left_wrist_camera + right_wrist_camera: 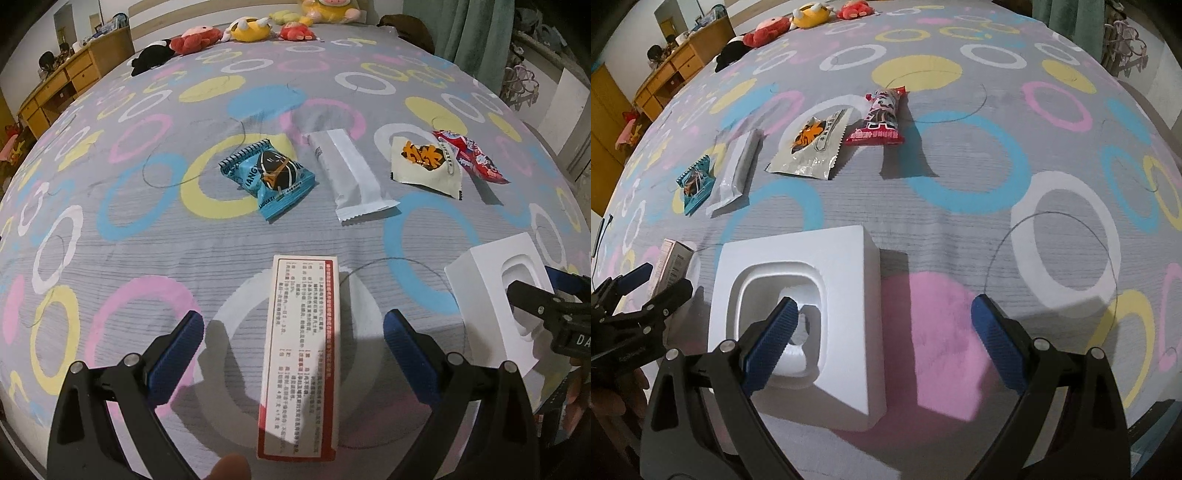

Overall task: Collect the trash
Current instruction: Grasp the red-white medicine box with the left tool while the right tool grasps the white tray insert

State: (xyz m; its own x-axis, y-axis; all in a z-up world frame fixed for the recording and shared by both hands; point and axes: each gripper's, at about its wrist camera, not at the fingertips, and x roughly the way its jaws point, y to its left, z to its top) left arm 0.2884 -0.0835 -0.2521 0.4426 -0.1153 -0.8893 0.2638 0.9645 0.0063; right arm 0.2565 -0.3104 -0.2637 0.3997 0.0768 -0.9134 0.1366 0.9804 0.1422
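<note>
On the patterned bed lies a long white box with red edging (301, 354), lengthwise between the fingers of my open left gripper (293, 332), which do not touch it. A white foam block (798, 317) with a moulded hollow sits under my open right gripper (884, 328); the left fingertip hangs over the hollow, the right one is beyond the block's edge. Further out lie a blue snack packet (267, 177), a silver wrapper (351, 173), a cream packet with orange print (424, 162) and a red wrapper (469, 155).
Plush toys (243, 29) line the far end of the bed. A wooden desk (62, 85) stands at the left and a green curtain (472, 33) at the far right. The foam block (498, 299) and the right gripper's arm show at the left wrist view's right edge.
</note>
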